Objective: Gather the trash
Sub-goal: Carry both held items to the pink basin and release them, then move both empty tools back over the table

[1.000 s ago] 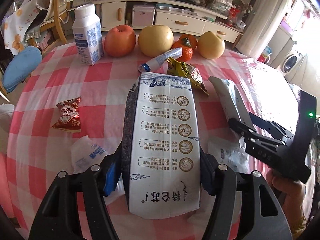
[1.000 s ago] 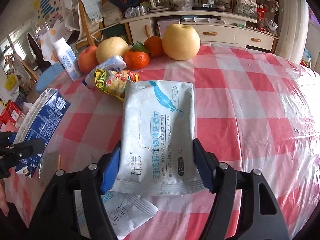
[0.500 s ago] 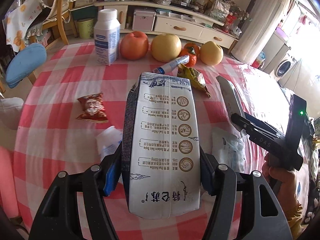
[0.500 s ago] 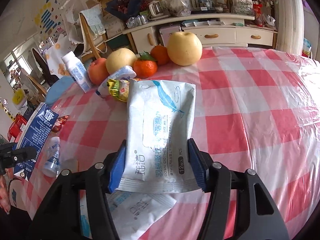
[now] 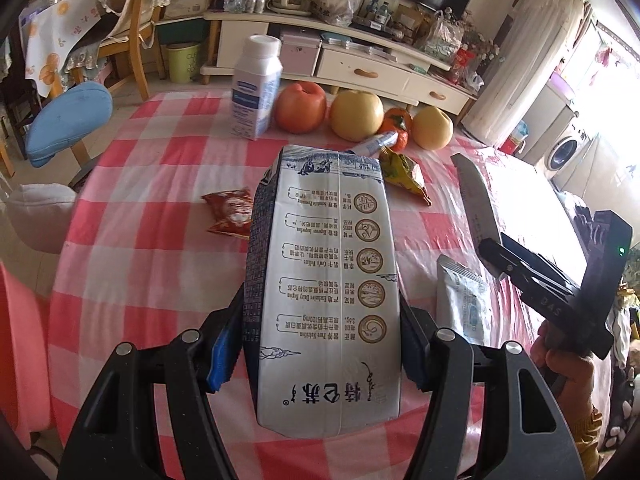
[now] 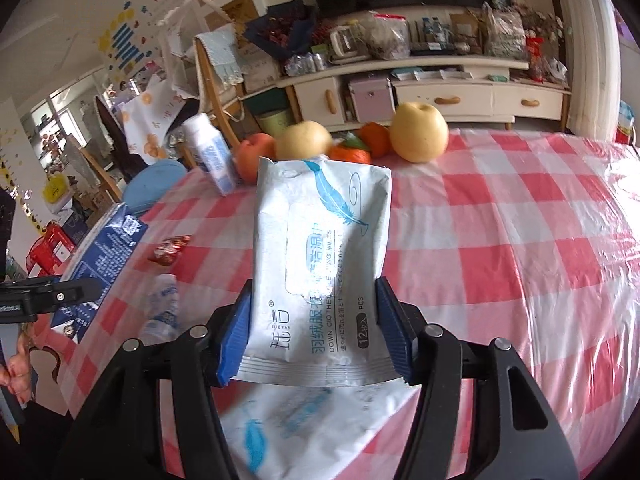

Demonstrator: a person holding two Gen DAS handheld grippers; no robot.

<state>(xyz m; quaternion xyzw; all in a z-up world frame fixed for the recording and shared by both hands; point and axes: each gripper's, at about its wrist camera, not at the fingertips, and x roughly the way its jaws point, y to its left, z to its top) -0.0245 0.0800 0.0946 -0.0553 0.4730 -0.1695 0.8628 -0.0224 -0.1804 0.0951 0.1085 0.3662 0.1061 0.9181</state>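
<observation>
Both lifted higher: "DOWN CLOTHES" wipes pack (image 6: 320, 264), milk carton (image 5: 324, 280).

A red-and-white checked cloth (image 5: 160, 208) under clear plastic covers the worktop. At its far edge a red apple (image 5: 301, 107), a pear (image 5: 356, 115), an orange (image 5: 396, 128) and a second pear (image 5: 433, 127) sit in a row. Behind them runs a cream sideboard (image 5: 360, 70) with drawers. A blue cushion (image 5: 68, 122) rests on a chair at left; a washing machine (image 5: 564, 154) stands at right.
</observation>
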